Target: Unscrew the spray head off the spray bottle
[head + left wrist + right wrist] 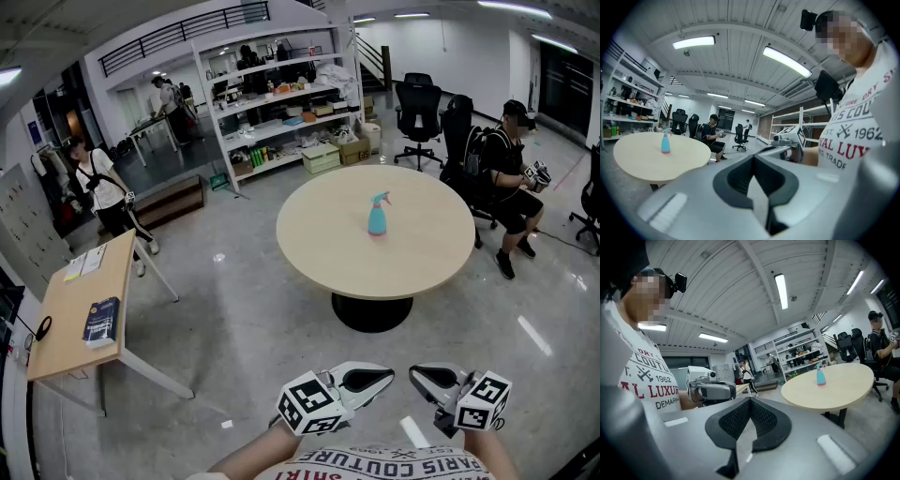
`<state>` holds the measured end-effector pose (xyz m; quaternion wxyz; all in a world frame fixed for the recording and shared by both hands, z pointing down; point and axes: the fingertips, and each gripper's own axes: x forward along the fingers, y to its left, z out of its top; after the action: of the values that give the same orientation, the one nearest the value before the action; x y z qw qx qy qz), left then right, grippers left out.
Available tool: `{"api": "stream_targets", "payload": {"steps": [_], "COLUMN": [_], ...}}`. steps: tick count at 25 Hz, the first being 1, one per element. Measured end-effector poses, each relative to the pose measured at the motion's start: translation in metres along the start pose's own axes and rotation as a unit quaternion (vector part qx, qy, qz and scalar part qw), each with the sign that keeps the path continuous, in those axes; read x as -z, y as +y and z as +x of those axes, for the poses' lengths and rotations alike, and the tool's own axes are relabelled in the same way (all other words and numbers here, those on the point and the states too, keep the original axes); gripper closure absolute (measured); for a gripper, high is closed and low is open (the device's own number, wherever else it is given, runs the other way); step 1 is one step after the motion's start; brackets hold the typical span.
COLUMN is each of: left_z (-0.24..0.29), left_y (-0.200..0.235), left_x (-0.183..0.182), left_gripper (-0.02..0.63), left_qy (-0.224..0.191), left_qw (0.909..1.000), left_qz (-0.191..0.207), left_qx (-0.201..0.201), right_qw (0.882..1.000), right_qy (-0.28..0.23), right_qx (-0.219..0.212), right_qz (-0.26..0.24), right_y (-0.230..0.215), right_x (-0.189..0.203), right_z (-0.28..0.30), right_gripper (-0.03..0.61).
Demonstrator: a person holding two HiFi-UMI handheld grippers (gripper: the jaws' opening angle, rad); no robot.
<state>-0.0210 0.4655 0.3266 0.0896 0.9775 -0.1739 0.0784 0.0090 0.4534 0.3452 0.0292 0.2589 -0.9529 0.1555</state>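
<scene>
A teal spray bottle point(377, 217) with a pink spray head stands upright near the middle of a round beige table point(319, 253), a few steps ahead of me. Both grippers are held low by my chest, far from the bottle, and point at each other. My left gripper point(384, 376) is shut with nothing in it, and so is my right gripper point(416, 374). In the left gripper view the shut jaws of the left gripper point(753, 160) fill the foreground, with the bottle point(665, 142) far off on the left. The right gripper view shows the right gripper point(750, 402) shut and the bottle point(820, 375) far off on the right.
A wooden side desk point(66, 328) with a blue book point(101, 321) stands at the left. Behind the round table are white shelves point(281, 112), black office chairs point(417, 108) and a seated person point(511, 178). Another person point(103, 192) walks at the far left.
</scene>
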Motion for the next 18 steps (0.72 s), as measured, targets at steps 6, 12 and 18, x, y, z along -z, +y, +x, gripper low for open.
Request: {"api": "stream_targets", "payload": {"steps": [6,12,18], "left_z": [0.063,0.105,0.114], "left_y": [0.019,0.036,0.084], "left_x": [-0.038,-0.043,-0.032], "left_gripper": [0.614,0.614,0.614], "left_qy": [-0.042,-0.035,-0.033], "left_qw": [0.9990,0.9989,0.9974], "left_qz": [0.015,0.021,-0.003], "left_qx": [0.000,-0.023,-0.064], "right_qw": [1.000,1.000,1.000], "right_qy": [-0.011,-0.009,-0.002], "right_qx": [-0.003,-0.010,-0.018], "right_qz": [-0.002,-0.017,-0.014], "right_y": [-0.067,-0.108,-0.150], "right_x": [-0.022,-0.033,-0.035], "right_z": [-0.030,-0.045,-0.027], "right_gripper": [0.580,0.580,0.580]}}
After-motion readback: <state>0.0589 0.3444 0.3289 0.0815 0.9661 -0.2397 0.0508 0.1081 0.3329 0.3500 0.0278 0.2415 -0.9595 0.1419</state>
